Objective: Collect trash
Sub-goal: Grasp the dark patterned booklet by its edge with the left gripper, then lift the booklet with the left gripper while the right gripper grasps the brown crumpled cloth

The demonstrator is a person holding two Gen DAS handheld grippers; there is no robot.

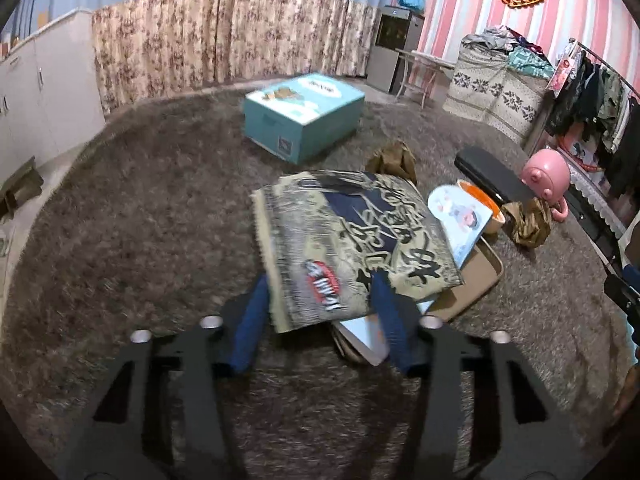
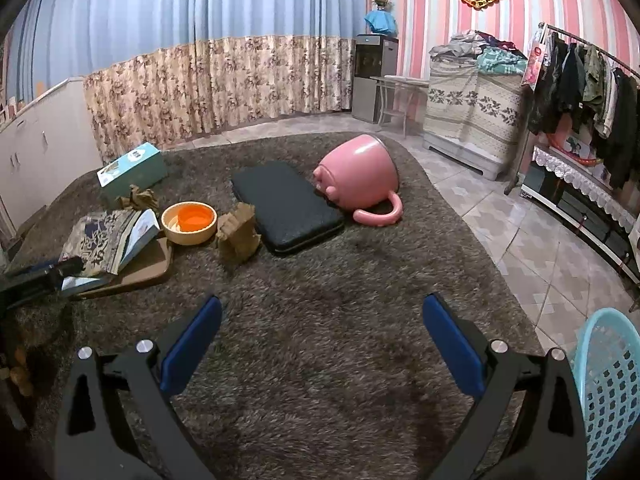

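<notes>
My left gripper (image 1: 320, 304) is shut on a beige and navy printed snack bag (image 1: 352, 236) and holds it by its near edge over a brown tray (image 1: 476, 280). The bag also shows at the left of the right wrist view (image 2: 100, 240). A crumpled brown paper (image 1: 528, 220) lies on the rug to the right, seen also in the right wrist view (image 2: 238, 232). Another crumpled paper (image 1: 394, 158) lies behind the bag. My right gripper (image 2: 322, 344) is open and empty over bare rug. A light blue mesh basket (image 2: 608, 392) stands at its right.
A teal box (image 1: 304, 114) sits on the grey shag rug (image 2: 320, 280). A bowl with an orange inside (image 2: 190, 222), a black pad (image 2: 286, 204) and a tipped pink pig-shaped bucket (image 2: 360, 178) lie ahead. A clothes rack (image 2: 584, 92) and a covered cabinet (image 2: 472, 108) line the right wall.
</notes>
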